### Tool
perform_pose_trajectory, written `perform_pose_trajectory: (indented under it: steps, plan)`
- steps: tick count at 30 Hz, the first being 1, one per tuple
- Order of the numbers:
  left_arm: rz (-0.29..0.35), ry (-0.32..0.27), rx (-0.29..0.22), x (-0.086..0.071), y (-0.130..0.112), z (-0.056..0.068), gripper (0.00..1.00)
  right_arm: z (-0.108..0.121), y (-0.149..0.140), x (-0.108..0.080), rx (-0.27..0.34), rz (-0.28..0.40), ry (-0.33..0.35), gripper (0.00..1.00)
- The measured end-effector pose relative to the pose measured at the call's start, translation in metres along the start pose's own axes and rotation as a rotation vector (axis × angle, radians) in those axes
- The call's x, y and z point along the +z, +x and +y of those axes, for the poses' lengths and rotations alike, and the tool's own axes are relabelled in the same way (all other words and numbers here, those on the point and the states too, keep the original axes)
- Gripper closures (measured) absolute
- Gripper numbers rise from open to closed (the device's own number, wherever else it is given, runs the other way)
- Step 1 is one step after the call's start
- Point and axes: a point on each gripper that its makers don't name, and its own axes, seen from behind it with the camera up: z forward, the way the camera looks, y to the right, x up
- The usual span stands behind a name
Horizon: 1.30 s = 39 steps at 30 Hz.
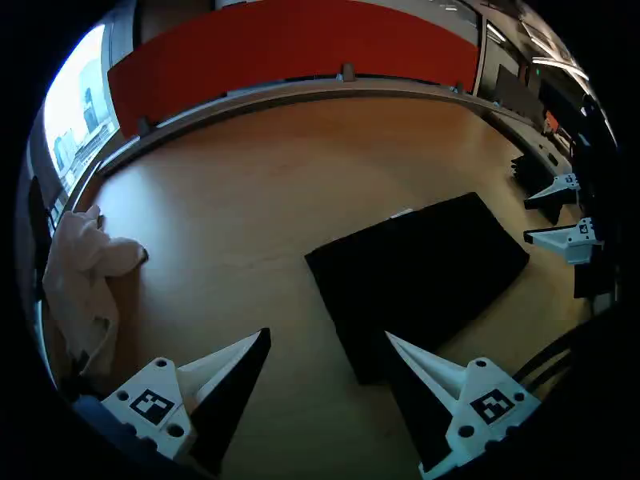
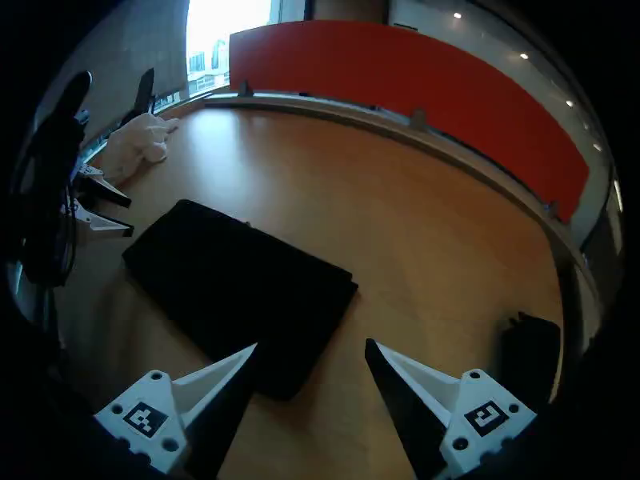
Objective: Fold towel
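A black towel point(image 1: 416, 276) lies folded flat as a rectangle on the wooden table point(image 1: 240, 208). My left gripper point(image 1: 328, 340) hovers open just above the towel's near corner, nothing between its fingers. In the right gripper view the same black towel point(image 2: 240, 292) lies ahead and to the left, with my right gripper point(image 2: 312, 348) open over its near right corner. The right gripper point(image 1: 564, 216) also appears at the far right of the left gripper view, beyond the towel. The left gripper point(image 2: 100, 208) appears at the left edge of the right gripper view.
A crumpled white cloth point(image 1: 84, 272) lies at the table's left edge, also seen as a white cloth point(image 2: 136, 140) far left. A red partition point(image 1: 296, 40) runs along the table's back edge. A small black object point(image 2: 532, 348) sits at the right.
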Motion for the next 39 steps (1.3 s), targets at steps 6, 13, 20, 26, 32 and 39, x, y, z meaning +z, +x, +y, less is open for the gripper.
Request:
perform_pose_trajectory:
  steps: [6,13,20,26,32,39]
  plan:
    - [0.0,0.01,-0.023,-0.005,-0.008,0.0,0.05,-0.006,-0.004,-0.003,-0.009,0.001,0.018,0.06]
    - [0.003,0.029,-0.064,-0.016,-0.019,-0.003,0.05,-0.014,-0.007,-0.003,-0.043,-0.001,0.06,0.06]
    - [0.006,0.064,-0.109,-0.033,-0.033,-0.012,0.05,-0.023,-0.005,-0.002,-0.086,-0.004,0.105,0.06]
    - [0.005,0.092,-0.162,-0.048,-0.048,-0.018,0.05,-0.03,-0.007,0.0,-0.119,-0.016,0.137,0.06]
    - [0.007,0.121,-0.216,-0.064,-0.06,-0.025,0.05,-0.032,-0.012,0.002,-0.147,-0.035,0.161,0.09]
    - [-0.004,0.14,-0.256,-0.075,-0.074,-0.026,0.05,-0.032,-0.03,0.004,-0.171,-0.084,0.179,0.22]
